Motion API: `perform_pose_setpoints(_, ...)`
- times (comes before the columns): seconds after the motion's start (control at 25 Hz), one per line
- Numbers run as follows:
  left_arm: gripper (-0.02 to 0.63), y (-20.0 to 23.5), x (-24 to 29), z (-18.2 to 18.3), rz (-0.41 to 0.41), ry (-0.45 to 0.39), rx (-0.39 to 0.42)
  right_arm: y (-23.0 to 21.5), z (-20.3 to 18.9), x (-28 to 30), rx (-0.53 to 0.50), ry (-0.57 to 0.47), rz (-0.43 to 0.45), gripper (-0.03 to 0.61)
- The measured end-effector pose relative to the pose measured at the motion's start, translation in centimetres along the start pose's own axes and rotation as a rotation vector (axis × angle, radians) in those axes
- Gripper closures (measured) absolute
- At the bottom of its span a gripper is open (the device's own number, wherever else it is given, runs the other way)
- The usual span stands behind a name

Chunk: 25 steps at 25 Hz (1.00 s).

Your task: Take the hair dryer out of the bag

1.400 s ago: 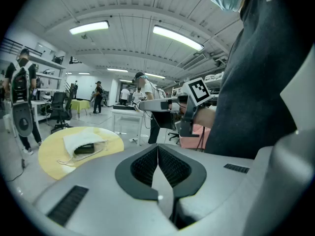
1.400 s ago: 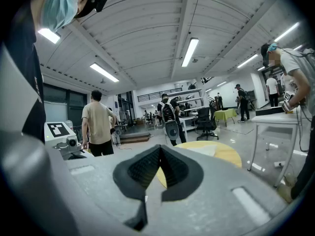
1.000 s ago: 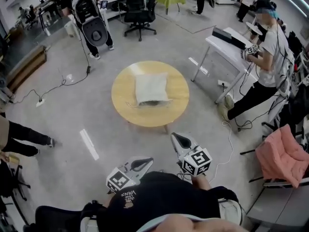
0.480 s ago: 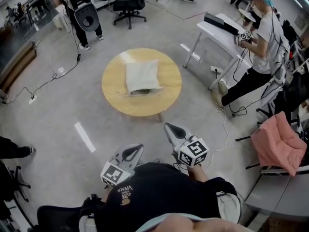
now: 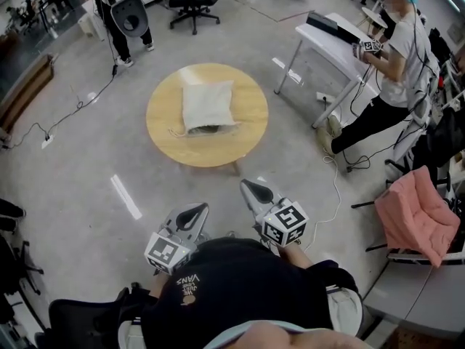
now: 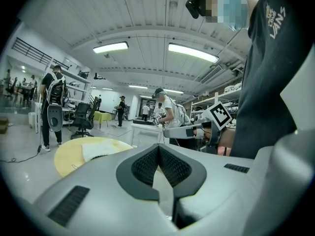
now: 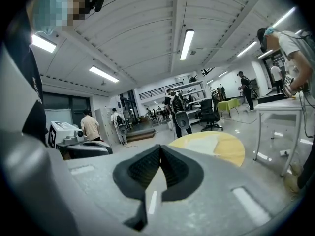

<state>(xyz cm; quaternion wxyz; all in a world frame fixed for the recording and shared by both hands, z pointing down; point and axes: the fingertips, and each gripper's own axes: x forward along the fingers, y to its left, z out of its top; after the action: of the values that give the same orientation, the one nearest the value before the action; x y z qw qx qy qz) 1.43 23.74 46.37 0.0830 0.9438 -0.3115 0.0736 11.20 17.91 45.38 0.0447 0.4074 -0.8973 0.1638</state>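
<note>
Since a second ago both grippers have drifted leftward in the head view, and the table (image 5: 243,133) stands higher in it. Left gripper (image 5: 193,211) and right gripper (image 5: 251,190): jaws pressed together, empty. The bag (image 5: 208,104) lies mid-table, well apart from both, mouth nearest them. Judged: limp cloth around a rigid, smooth, fairly weighty dryer (image 5: 207,129), seemingly the dark shape at the mouth; take hold there.
</note>
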Motion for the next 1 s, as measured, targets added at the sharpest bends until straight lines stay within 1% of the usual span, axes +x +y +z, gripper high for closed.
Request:
perform_pose_setpoints(0.16,0.614,0.1,1.2,0.9,0.058,0.001,-0.005,-0.3,-0.1,-0.4,-0.014,0.010,0.039,0.580)
perform_pose_setpoints(0.32,0.614,0.0,1.4,1.6,0.110,-0.038,0.034,-0.1,-0.3,-1.0,-0.016,0.016,0.068,0.580)
perform_pose_setpoints(0.48,0.614,0.1,1.1,1.6,0.137,-0.064,0.022,-0.1,-0.6,-1.3,-0.016,0.021,0.076,0.580)
perform_pose_setpoints(0.64,0.614,0.5,0.9,1.8,0.175,-0.072,0.044,0.0,-0.5,-1.6,-0.014,0.014,0.085,0.580)
perform_pose_setpoints(0.8,0.614,0.8,1.3,1.6,0.187,-0.067,0.045,-0.2,-1.2,-1.7,-0.010,0.020,0.090,0.580)
perform_pose_setpoints(1.0,0.614,2.3,1.9,1.4,0.177,-0.073,0.030,-0.8,-1.9,-0.5,0.002,0.042,0.087,0.580)
